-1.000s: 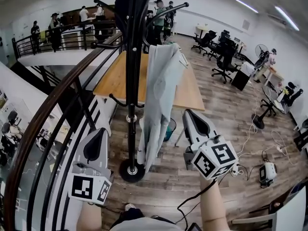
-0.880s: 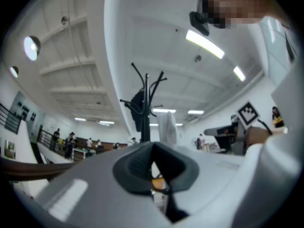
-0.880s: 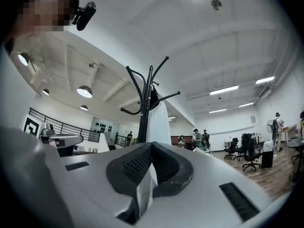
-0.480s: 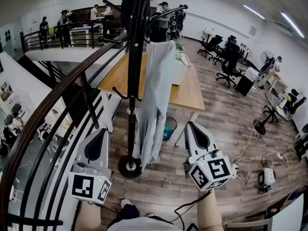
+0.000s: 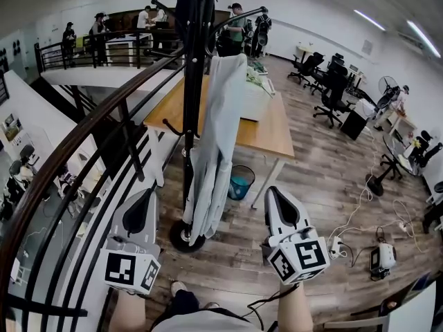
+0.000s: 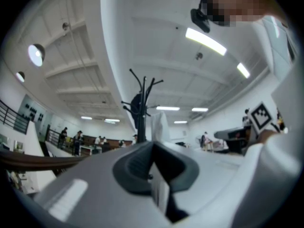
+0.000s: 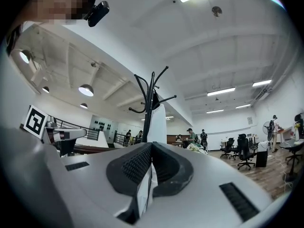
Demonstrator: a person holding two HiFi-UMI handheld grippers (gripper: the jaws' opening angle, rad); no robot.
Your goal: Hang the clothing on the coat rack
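A black coat rack [image 5: 191,109] stands on the wooden floor beside the railing. A long pale grey garment [image 5: 219,144] hangs from one of its upper hooks, and a dark item [image 5: 188,5] sits at its top. Both grippers are held low, short of the rack. My left gripper [image 5: 147,194] is shut with nothing in it. My right gripper [image 5: 272,192] is also shut and holds nothing. The left gripper view shows the rack [image 6: 141,106] and the garment [image 6: 160,127] beyond the closed jaws. In the right gripper view the rack [image 7: 150,101] and the garment [image 7: 158,125] stand ahead.
A curved dark railing [image 5: 83,154] runs along the left above a lower floor. Behind the rack stand a wooden table [image 5: 266,126] and a blue bin [image 5: 241,182]. Office chairs [image 5: 332,81] are at the right, cables and a device [image 5: 383,254] lie on the floor. People stand at the back.
Both grippers sit a little lower and farther back from the rack in the head view; the right one dropped most. The grey garment stays hanging.
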